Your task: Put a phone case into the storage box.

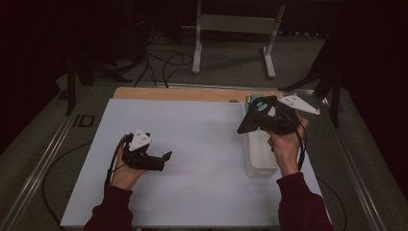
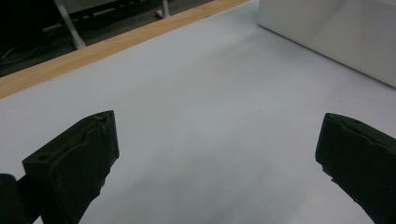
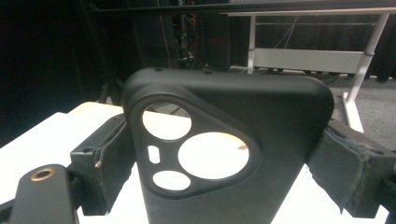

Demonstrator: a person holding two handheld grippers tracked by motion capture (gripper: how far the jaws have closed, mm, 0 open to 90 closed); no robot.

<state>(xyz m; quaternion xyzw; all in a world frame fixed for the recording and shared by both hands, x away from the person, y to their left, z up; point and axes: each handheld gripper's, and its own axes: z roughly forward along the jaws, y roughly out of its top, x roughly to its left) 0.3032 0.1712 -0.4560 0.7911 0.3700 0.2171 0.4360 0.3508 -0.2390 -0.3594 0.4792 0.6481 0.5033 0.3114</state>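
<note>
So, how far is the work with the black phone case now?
Done: the right gripper has the black phone case clamped by its edges and lifted above the white box. In hand: the case hangs in the air there. The left gripper is open and empty over the white table. Left: putting the case down; where cannot be told.

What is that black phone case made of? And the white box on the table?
The black phone case looks like soft matte rubber or silicone: dull with no shine, rounded edges, smooth cutouts for the camera. It could also be matte plastic. The white box looks like thin, slightly see-through plastic with a smooth, plain surface.
</note>
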